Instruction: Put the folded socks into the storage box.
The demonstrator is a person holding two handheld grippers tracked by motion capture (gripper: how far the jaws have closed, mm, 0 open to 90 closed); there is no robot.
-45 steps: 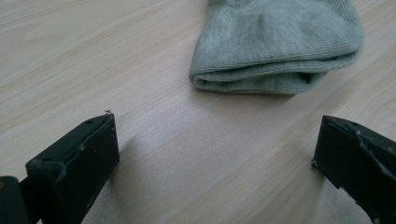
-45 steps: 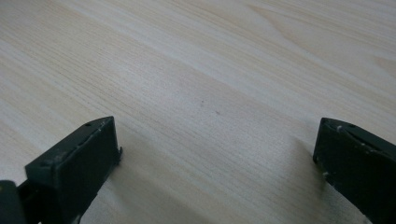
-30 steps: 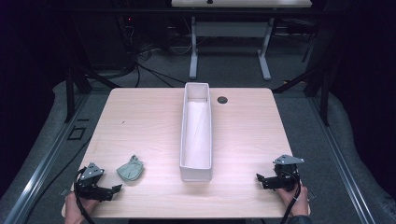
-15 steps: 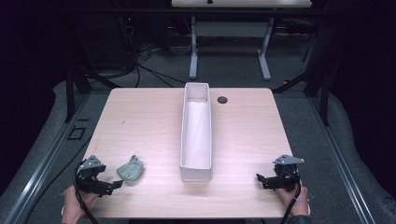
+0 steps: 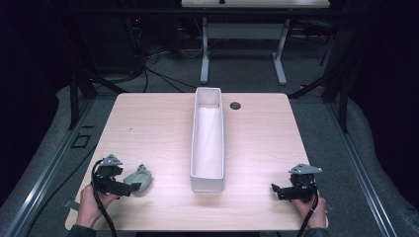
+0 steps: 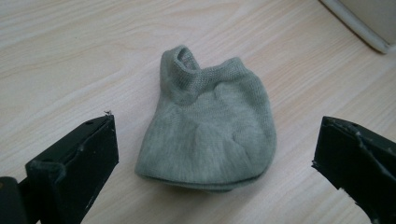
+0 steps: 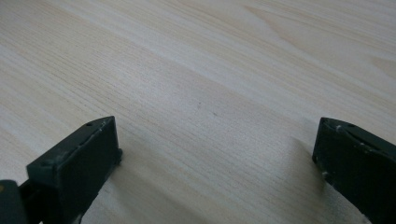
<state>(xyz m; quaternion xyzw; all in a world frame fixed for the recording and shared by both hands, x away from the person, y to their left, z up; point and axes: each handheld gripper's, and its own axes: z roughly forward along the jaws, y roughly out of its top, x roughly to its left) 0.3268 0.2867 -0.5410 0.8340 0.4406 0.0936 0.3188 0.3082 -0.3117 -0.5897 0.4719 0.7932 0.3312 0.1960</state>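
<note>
From the high view, a long white bin (image 5: pixel 207 143) stands mid-surface (image 5: pixel 148 128); the left tool (image 5: pixel 129 186) sits just beside a grey-green sock (image 5: pixel 138 178), the right tool (image 5: pixel 276 190) well apart at the near right corner. The left gripper view shows the sock (image 6: pixel 210 126) (crumpled, cuff up) lying between wide jaws, untouched. In the right gripper view, jaws stand wide over bare wood (image 7: pixel 210 93).

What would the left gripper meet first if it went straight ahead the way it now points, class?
The left gripper, jaws wide open, points straight at the grey-green sock lying on the table. The sock would be met first, passing between the jaws; the white bin lies beyond it.
</note>
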